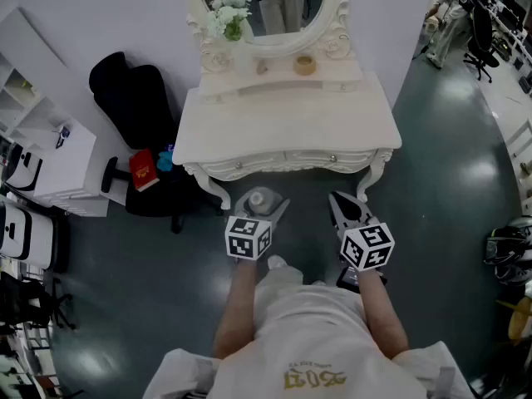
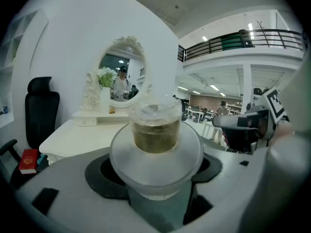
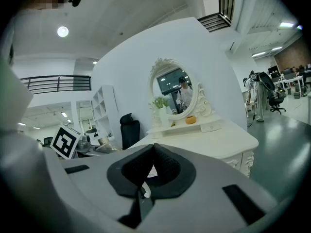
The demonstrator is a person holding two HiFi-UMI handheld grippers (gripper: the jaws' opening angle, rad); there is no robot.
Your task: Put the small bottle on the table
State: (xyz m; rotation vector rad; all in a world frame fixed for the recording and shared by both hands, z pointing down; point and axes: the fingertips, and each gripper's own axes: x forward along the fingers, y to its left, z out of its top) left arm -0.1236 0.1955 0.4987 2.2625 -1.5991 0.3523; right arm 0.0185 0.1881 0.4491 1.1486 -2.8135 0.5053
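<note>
A small frosted bottle (image 1: 259,197) with amber liquid and a clear cap (image 2: 156,111) sits upright between the jaws of my left gripper (image 1: 261,203), which is shut on its wide body (image 2: 155,152). It hangs in the air just in front of the white dressing table (image 1: 283,127), below the level of its top. My right gripper (image 1: 339,199) is beside it on the right, shut with nothing in it; its dark pads (image 3: 165,165) meet in the right gripper view. The table top (image 3: 209,139) lies ahead of both grippers.
An oval mirror (image 1: 264,7), a vase of flowers (image 1: 229,17) and a small yellow ring-shaped thing (image 1: 304,63) stand on the table's raised back shelf. A black office chair (image 1: 133,90) with a red box (image 1: 143,170) is to the left, beside white shelving (image 1: 58,165).
</note>
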